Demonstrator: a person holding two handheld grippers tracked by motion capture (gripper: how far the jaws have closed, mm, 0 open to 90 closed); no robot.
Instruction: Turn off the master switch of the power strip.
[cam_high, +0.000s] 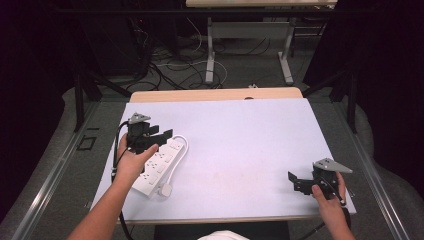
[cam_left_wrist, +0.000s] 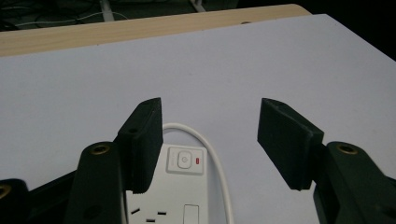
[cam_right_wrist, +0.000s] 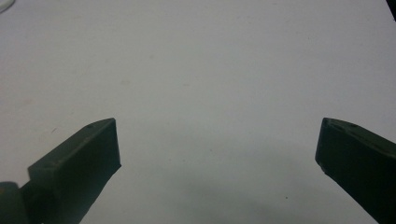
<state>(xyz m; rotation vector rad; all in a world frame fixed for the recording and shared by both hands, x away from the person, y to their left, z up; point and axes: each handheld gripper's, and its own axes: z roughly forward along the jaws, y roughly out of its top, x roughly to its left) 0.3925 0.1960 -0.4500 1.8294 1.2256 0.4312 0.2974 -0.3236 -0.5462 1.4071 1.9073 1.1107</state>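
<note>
Dark rm, cables (cam_high: 170, 70) on floor (cam_high: 240, 65)

A wooden table (cam_high: 215, 94) is carrying a big white sheet (cam_high: 240, 150). A white power strip (cam_high: 159, 166) is lying on the sheet at nine o'clock, its plug (cam_high: 166, 190) just beside it.

Power strip (cam_high: 157, 167): white smooth plastic, slight gloss, cord (cam_left_wrist: 215, 158) same. Desk (cam_high: 215, 95): pale wood edge, covered by a matt white paper-like sheet (cam_high: 240, 150). Fingers (cam_left_wrist: 142, 140): matt black plastic, fine-textured pads. Gripper plate (cam_high: 332, 165): dull grey metal.
</note>
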